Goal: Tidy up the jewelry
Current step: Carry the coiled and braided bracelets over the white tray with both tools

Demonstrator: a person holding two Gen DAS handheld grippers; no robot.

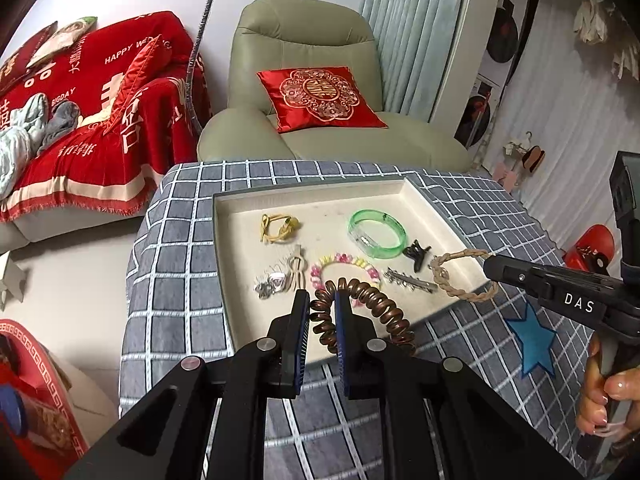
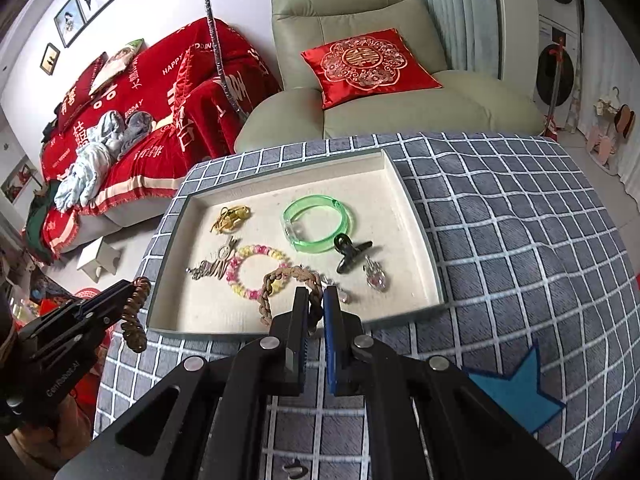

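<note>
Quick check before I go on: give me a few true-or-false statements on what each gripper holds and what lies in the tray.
1. The left gripper is shut on the brown spiral hair tie. True.
2. The right gripper is open and holds nothing. False: it is shut on the braided tan bracelet.
3. The green bangle lies in the tray. True.
4. The black claw clip sits on the checked cloth outside the tray. False: it is inside the tray, beside the green bangle.
5. The pastel bead bracelet lies in the tray. True.
</note>
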